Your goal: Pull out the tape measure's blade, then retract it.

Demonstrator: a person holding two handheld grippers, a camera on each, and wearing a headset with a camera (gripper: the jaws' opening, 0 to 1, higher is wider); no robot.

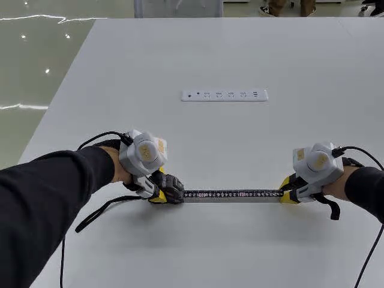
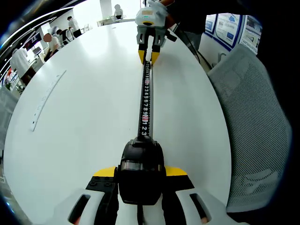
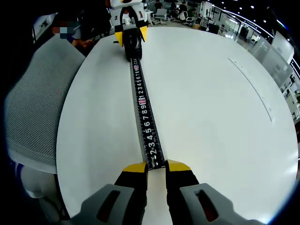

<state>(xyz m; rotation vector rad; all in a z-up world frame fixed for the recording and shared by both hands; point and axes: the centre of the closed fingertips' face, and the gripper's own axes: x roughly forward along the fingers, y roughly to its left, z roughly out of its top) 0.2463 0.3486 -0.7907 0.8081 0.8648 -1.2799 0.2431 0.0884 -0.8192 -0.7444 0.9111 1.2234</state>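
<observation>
White table (image 1: 240,48), glossy floor (image 1: 36,66) to its left, open office behind with people at far desks. White power strip (image 1: 224,95) flat mid-table, well apart from the work.

Head view: tape lying along the near edge of the table, running left to right. Black case (image 1: 170,187) at the left end, clamped in the left gripper (image 1: 161,186). Blade (image 1: 233,194) drawn out flat on the table, numbers up, spanning the gap to the right gripper (image 1: 287,192). Dark sleeves on both arms, cables trailing off both grippers.

Left gripper view: left gripper (image 2: 140,173) jaws spread to the case's width and pressed on both sides of the case (image 2: 142,157), yellow tips showing either side. Blade (image 2: 146,98) straight out of the case mouth toward the right gripper (image 2: 150,52) at the far end. Grey mesh chair (image 2: 253,122) at the right; strip (image 2: 47,101) off to the left.

Right gripper view: right gripper (image 3: 157,167) jaws nearly together, pinching the blade (image 3: 143,108) at its free end, low numbers nearest the tips. Blade flat on the table, reaching the case (image 3: 132,47) in the left gripper (image 3: 129,35). Chair (image 3: 37,103) at the left, strip (image 3: 251,84) at the right.
</observation>
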